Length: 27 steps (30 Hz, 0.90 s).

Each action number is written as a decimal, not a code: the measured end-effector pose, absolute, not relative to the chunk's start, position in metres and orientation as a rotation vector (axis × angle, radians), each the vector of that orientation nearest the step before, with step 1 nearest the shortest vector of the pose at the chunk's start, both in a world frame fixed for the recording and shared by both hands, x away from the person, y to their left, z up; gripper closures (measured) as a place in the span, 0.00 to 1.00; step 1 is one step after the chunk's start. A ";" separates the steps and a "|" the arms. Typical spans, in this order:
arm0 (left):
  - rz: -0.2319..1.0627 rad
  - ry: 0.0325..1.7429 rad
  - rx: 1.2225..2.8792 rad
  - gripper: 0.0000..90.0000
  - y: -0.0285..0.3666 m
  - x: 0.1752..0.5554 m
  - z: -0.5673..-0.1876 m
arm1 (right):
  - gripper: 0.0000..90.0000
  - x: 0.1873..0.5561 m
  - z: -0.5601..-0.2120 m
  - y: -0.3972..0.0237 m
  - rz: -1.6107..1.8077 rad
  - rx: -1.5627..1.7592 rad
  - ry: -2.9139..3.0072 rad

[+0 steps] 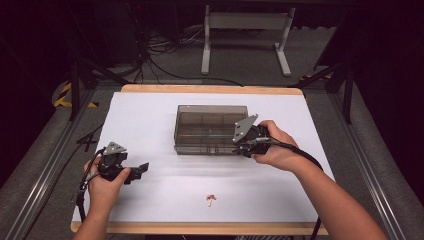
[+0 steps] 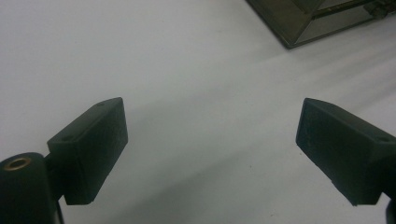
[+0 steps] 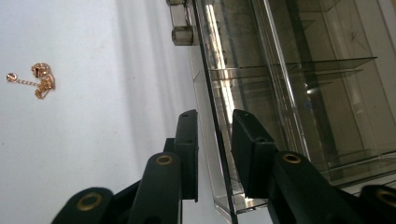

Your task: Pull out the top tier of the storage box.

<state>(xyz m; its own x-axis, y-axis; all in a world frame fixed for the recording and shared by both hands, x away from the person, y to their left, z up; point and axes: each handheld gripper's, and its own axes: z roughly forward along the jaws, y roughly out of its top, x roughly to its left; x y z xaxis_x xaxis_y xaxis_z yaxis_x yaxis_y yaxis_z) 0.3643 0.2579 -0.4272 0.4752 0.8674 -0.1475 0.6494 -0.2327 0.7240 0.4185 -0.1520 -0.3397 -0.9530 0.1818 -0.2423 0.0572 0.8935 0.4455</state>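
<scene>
Smoked clear-plastic compartment box [image 1: 212, 129], frame centre: we keep right gripper [image 3: 212, 140] jaws straddling its front lid edge, squeeze squarely before lifting; left gripper [image 2: 212, 144] open, empty.

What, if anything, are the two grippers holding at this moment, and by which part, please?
The right gripper straddles the front edge of the clear compartment box; whether its pads press cannot be told. The left gripper is open and holds nothing.
</scene>
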 end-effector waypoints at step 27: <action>0.367 1.260 1.972 0.11 0.258 0.365 -0.428 | 0.93 0.407 -0.344 -0.141 0.449 0.097 2.858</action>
<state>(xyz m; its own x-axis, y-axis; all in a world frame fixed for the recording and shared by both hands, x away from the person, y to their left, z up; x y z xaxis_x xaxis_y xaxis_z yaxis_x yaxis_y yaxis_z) 0.3646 0.2584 -0.4276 0.4732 0.8681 -0.1497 0.6515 -0.2305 0.7228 0.4070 -0.1415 -0.3442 -0.9675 0.1031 -0.2309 0.0273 0.9503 0.3100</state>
